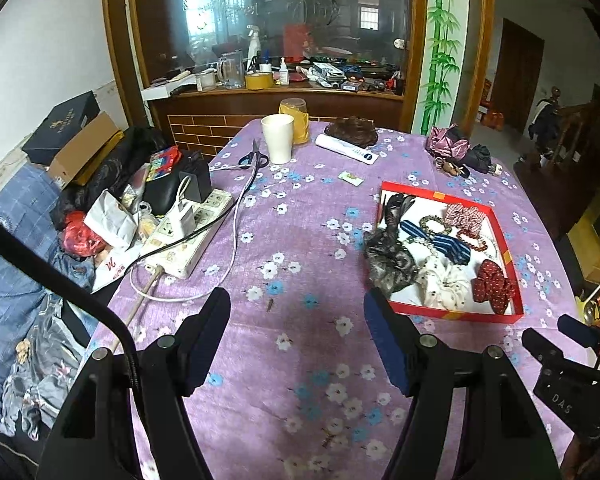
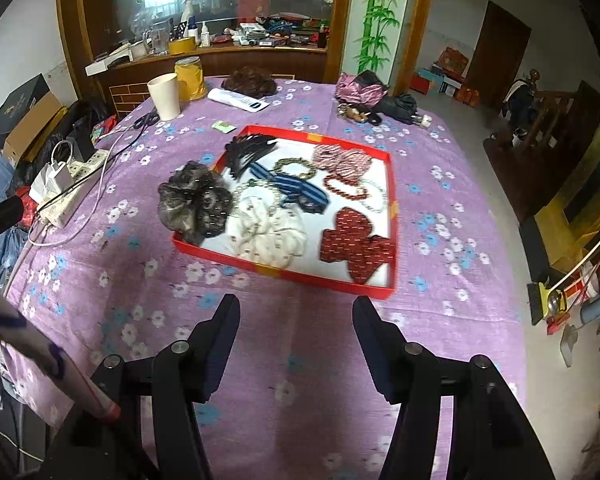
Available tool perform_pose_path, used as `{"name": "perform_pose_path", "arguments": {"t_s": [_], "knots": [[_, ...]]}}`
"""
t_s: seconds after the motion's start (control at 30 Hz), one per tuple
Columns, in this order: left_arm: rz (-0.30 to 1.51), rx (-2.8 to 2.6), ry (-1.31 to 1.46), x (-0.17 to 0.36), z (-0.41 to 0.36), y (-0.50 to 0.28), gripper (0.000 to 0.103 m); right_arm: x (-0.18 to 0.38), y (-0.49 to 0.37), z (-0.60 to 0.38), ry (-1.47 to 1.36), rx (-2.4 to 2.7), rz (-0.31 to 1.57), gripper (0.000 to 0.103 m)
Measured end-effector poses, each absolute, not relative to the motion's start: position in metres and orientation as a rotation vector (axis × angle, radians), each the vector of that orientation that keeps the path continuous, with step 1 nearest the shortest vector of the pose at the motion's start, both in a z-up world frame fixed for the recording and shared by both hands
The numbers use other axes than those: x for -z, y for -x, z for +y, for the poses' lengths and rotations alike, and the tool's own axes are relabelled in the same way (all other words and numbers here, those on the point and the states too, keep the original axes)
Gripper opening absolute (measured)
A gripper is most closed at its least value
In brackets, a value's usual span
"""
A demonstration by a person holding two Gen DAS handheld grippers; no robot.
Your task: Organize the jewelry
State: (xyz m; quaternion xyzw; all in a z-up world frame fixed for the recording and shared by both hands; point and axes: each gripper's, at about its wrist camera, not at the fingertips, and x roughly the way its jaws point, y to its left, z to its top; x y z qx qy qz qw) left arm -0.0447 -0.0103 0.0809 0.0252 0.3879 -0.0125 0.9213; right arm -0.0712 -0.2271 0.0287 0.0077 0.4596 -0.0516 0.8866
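Note:
A red-rimmed tray (image 2: 392, 184) with a white floor sits on the purple flowered tablecloth; it also shows in the left wrist view (image 1: 512, 256). In it lie a white scrunchie (image 2: 268, 232), a red dotted bow (image 2: 356, 244), a blue striped bow (image 2: 292, 188), a pink checked scrunchie (image 2: 340, 160), bead bracelets (image 2: 346, 190) and black clips (image 2: 248, 150). A grey-black scrunchie (image 2: 194, 204) hangs over the tray's left rim. My right gripper (image 2: 296, 312) is open and empty, just in front of the tray. My left gripper (image 1: 298, 304) is open and empty, left of the tray.
A power strip (image 1: 188, 236) with chargers and cables lies at the table's left edge. Scissors (image 1: 254, 156), a white cup (image 1: 278, 138), a yellow jar (image 1: 296, 120), a brown wig (image 1: 352, 130) and a pink bag (image 1: 448, 142) stand at the back. Clutter fills the left.

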Motion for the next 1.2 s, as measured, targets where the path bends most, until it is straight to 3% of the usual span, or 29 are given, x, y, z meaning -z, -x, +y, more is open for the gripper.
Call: {"name": "perform_pose_path", "arguments": {"t_s": [0.17, 0.33, 0.47, 0.73, 0.93, 1.2], "knots": [[0.703, -0.041, -0.076, -0.093, -0.031, 0.07, 0.073, -0.036, 0.086, -0.254, -0.022, 0.116, 0.918, 0.064], [0.465, -0.173, -0.039, -0.123, -0.034, 0.102, 0.095, -0.042, 0.101, -0.28, -0.047, 0.133, 0.885, 0.064], [0.302, -0.284, -0.027, -0.146, -0.034, 0.124, 0.102, -0.049, 0.111, -0.302, -0.074, 0.149, 0.854, 0.064], [0.34, -0.23, -0.077, -0.153, -0.057, 0.13, 0.102, -0.057, 0.103, -0.317, -0.077, 0.092, 0.859, 0.066], [0.526, -0.123, -0.129, -0.13, -0.081, 0.121, 0.102, -0.049, 0.093, -0.317, -0.028, 0.103, 0.894, 0.067], [0.677, -0.109, -0.169, -0.09, -0.091, 0.111, 0.102, -0.036, 0.09, -0.369, 0.278, 0.326, 0.875, 0.067]]}}
